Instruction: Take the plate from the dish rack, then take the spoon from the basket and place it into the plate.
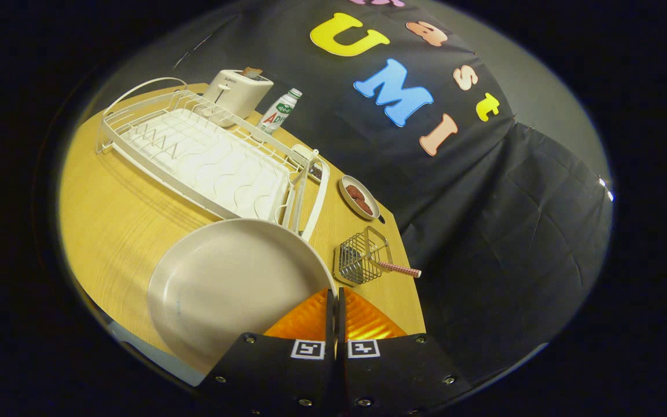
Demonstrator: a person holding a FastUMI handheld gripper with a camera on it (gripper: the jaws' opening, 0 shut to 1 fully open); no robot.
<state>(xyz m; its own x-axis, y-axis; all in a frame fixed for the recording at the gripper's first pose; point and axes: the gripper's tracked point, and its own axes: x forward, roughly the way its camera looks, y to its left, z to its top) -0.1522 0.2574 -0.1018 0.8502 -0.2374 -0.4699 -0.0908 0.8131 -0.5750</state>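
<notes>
My jaws point(336, 301) are clenched on the rim of the round beige plate point(229, 284), with the wire basket point(359, 260) holding the red-checked spoon point(398, 267) just beyond them on the wooden table point(119, 226).

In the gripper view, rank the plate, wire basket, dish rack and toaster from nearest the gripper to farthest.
The gripper is shut on the plate's rim.
1. Plate: clamped between the fingers.
2. Wire basket: just ahead, spoon sticking out.
3. Dish rack: beyond the plate.
4. Toaster: behind the rack, beside a bottle.
</notes>
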